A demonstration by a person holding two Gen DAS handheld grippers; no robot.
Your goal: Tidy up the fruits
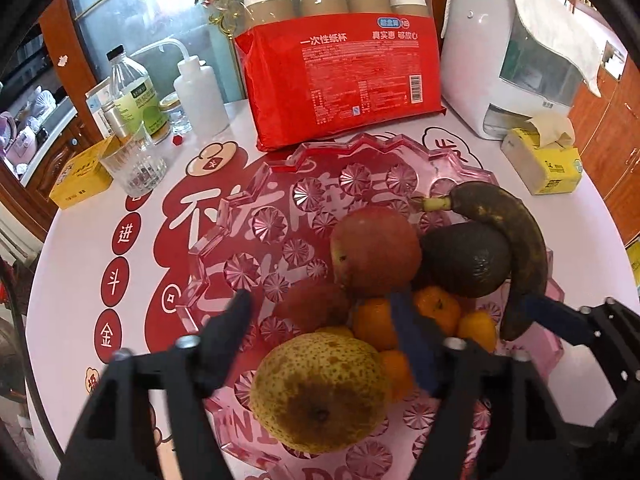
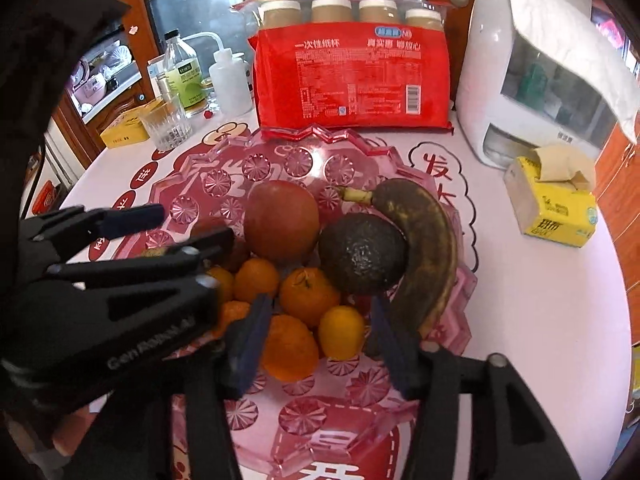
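Speckled pear (image 1: 320, 390) lies between the open left hand-held gripper (image 1: 320, 320) fingers.

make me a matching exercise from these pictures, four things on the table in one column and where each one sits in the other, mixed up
Things:
1. dark overripe banana
2. speckled yellow-green pear
3. yellow tissue box
4. clear ribbed drinking glass

Places:
A. on the tablecloth right of the pink glass fruit dish, in front of the white dispenser
B. left of the dish, by the bottles
C. in the dish, curved around the dark avocado
D. in the dish, at its near edge

Pairs: 1-C, 2-D, 3-A, 4-B
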